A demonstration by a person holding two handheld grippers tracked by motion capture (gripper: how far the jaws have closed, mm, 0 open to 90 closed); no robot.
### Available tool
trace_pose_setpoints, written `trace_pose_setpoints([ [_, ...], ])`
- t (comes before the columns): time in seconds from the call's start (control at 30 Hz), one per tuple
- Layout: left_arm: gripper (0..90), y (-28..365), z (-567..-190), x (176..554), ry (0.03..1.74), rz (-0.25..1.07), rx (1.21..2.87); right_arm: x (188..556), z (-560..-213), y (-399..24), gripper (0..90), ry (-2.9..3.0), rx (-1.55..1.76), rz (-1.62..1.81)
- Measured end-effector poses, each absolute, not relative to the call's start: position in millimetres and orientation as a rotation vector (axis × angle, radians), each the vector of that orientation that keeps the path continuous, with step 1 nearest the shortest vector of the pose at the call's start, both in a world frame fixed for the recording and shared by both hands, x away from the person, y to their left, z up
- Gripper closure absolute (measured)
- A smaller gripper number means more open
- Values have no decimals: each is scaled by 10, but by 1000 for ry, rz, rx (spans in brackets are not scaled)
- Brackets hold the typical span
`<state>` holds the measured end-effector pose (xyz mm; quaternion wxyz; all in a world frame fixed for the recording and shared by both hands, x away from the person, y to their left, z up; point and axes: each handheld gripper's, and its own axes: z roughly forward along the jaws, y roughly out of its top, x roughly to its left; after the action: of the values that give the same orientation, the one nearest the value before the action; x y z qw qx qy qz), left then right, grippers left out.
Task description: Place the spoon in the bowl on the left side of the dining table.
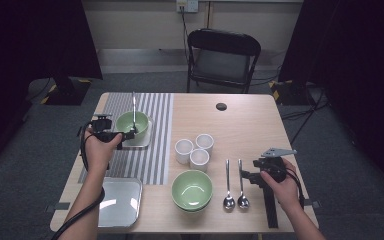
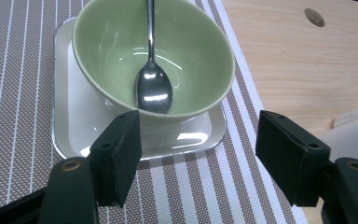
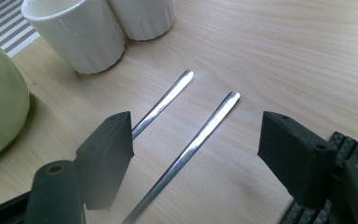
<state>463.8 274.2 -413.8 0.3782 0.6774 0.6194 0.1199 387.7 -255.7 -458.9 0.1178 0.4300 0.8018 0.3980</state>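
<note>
Here the green bowl [image 2: 154,60] sits on a small metal tray [image 2: 70,135] on the striped mat [image 1: 152,150] at the table's [image 1: 250,125] far left, with a spoon [image 2: 153,84] resting in it, handle leaning over the far rim. That place setting looks done, so the step in hand is likely the left tongs [image 2: 198,154] letting go and backing off; they stand wide open just in front of the bowl, holding nothing. The left forearm reaches forward along the mat, the hand level.

Next probably comes the second setting: the other green bowl [image 1: 192,190] waits near the front edge, an empty tray [image 1: 120,200] to its left and two spoons [image 3: 186,149] to its right. The right tongs [image 3: 196,158] hover low over those spoon handles, wide open and empty, pointing toward the three white cups [image 1: 195,150]. Picking one calls for closing squarely across a thin handle.
</note>
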Motion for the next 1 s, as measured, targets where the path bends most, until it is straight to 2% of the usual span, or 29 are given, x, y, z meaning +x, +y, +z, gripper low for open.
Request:
trace_pose_setpoints([
  [1.0,284,2579,-4281,4412,1523,271,1779,3870,-4607,-2685,262,2329,1282,1122],
])
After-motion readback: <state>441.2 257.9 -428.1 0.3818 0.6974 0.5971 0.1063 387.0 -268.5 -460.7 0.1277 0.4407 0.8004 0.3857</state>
